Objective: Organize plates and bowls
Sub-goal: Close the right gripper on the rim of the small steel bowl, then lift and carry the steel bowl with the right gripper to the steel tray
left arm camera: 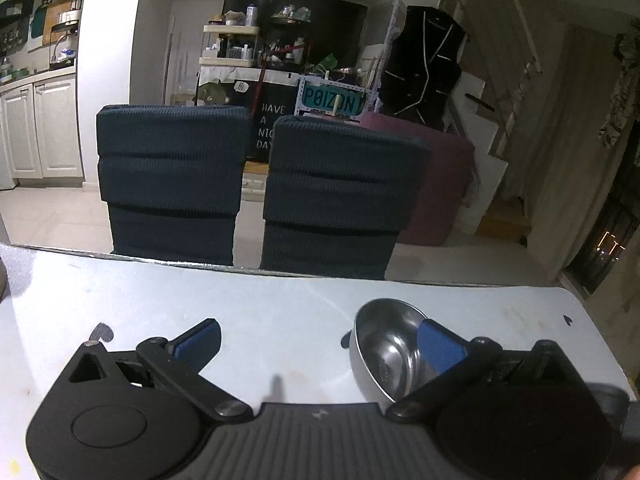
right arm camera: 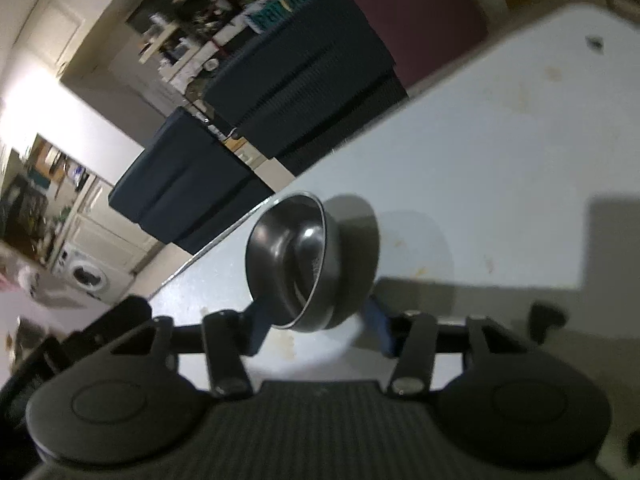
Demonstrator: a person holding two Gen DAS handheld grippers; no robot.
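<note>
We are at the pick-up of the steel bowl (right arm camera: 292, 264), which sits on the white table (right arm camera: 500, 184) at the centre of the right wrist view. Our right gripper (right arm camera: 316, 326) straddles its near side, jaws half apart; whether the pads press yet, we cannot tell. Lower right in the left view, the left gripper (left arm camera: 320, 344) is spread wide, one pad over the bowl (left arm camera: 388, 356). Next, probably, we need a firm pinch on the rim.

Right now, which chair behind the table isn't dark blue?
The maroon chair, farthest right in the left wrist view; the other two chairs are navy.
</note>
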